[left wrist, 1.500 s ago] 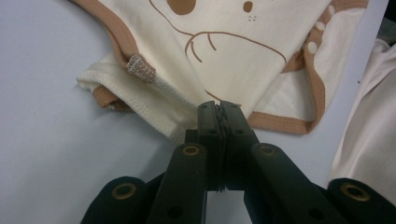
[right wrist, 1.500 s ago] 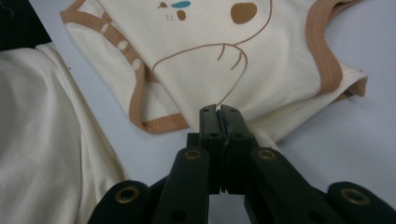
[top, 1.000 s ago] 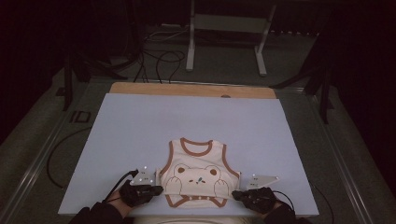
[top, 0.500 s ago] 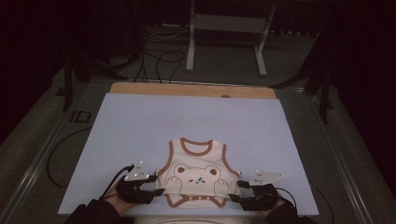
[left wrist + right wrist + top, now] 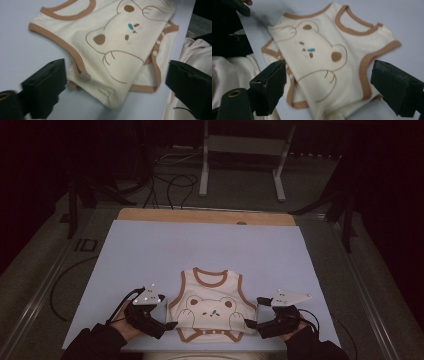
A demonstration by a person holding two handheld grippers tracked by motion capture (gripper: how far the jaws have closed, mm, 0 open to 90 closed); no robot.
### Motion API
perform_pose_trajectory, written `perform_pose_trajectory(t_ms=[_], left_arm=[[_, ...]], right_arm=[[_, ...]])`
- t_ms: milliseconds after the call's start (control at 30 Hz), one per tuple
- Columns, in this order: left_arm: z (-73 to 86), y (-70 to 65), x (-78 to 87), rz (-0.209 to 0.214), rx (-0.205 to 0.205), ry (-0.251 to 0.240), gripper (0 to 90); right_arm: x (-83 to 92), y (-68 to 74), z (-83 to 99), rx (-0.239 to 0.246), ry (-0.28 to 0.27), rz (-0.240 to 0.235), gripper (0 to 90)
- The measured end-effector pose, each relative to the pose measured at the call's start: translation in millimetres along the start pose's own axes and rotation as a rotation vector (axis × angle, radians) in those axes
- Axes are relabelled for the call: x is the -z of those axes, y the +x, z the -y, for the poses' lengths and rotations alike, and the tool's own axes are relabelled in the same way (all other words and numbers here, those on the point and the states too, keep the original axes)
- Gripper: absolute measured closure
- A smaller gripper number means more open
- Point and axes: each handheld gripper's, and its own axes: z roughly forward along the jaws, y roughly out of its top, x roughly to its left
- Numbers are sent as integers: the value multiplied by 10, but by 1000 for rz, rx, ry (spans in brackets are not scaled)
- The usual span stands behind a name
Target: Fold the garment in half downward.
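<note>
A cream sleeveless baby bodysuit (image 5: 212, 304) with brown trim and a bear drawing lies flat near the table's front edge, its neck hole pointing away from me. My left gripper (image 5: 167, 312) hovers at its lower left side and has just been opening; the jaws now stand wide, off the cloth. At the lower right side, my right gripper (image 5: 256, 312) has likewise just been opening and is clear of the fabric. In the left gripper view the bodysuit (image 5: 112, 32) lies below the spread gripper (image 5: 117, 85). In the right gripper view the bodysuit (image 5: 324, 37) lies under that gripper (image 5: 332, 82).
A pale blue mat (image 5: 210, 245) covers the table, with a wooden strip (image 5: 205, 216) along its far edge. Beyond stand metal frame legs (image 5: 240, 165) and loose cables (image 5: 170, 180) on the dark floor. The person's cream clothing (image 5: 195, 55) is at the near edge.
Both grippers went from shut on the bodysuit's lower side edges to wide open, letting go of it. Both hands lifted a little off the table.
</note>
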Motion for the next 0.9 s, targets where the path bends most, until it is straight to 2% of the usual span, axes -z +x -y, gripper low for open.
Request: perform_pose_trajectory(t_ms=[167,500,900], left_arm=[[-73,32,37,7,-9,-14,2],[-281,193,135,-16,-32,-56,0],[-425,347,59,2,-36,-60,0]], right_arm=[[-17,-33,-94,6,-8,-3,106],[-40,-199,-365,11,-41,10,105],[-157,-382,-596,45,-48,21,102]])
